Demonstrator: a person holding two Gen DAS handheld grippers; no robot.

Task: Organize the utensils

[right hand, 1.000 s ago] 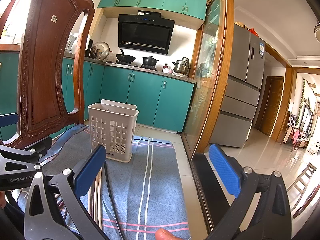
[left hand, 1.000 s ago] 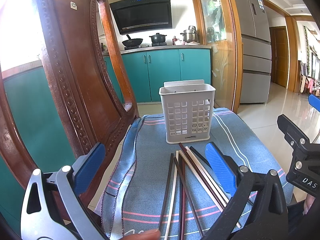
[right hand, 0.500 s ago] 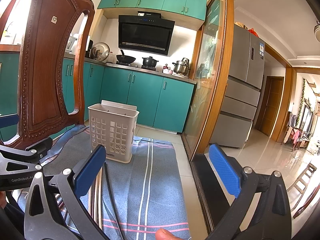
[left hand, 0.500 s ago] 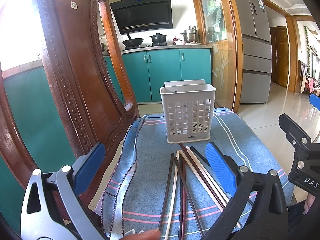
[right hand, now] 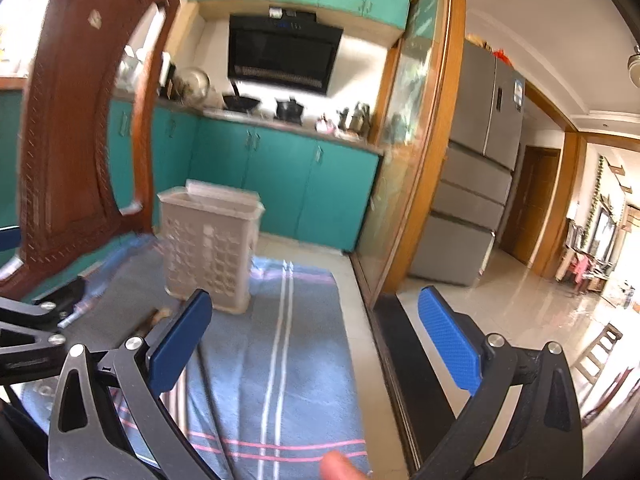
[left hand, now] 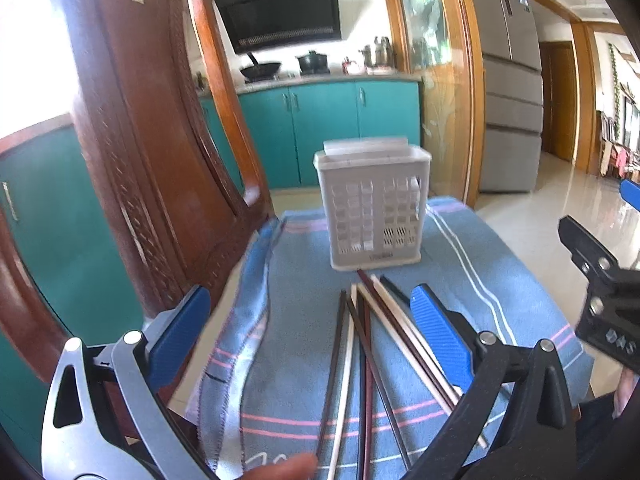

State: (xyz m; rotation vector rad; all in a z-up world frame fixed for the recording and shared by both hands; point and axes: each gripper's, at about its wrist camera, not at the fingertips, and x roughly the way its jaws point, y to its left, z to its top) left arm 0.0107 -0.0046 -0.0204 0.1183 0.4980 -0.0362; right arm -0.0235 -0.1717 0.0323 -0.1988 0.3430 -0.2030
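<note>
Left gripper [left hand: 308,320] spread wide, nothing between the blue pads [left hand: 438,336], hovering above the near end of the chopsticks [left hand: 362,344]. Right gripper [right hand: 312,336] also spread wide and empty, off to the 3 o'clock side of the left one, over bare cloth [right hand: 280,360].

Chopsticks: a loose fan of dark brown and cream sticks lying flat on the blue striped cloth, tips converging toward 12 o'clock and nearly touching the base of the holder [left hand: 372,208]. Several cross over each other near the middle. Exact count hard to tell.

Holder: white perforated plastic basket, upright, at 12 o'clock from the left gripper and 11 o'clock from the right. Looks empty, inside not fully visible.

Wooden chair back [left hand: 132,152] stands at 9–10 o'clock. The surface under the cloth is hidden.

Handling, judged: sticks are light, stiff, thin and smooth, likely to roll or slip out of a pinch and to drag their neighbours where they overlap. Best hold is around mid-length on an outer stick, pads across it. The cloth is soft and may bunch. The holder is light and could tip if bumped.
</note>
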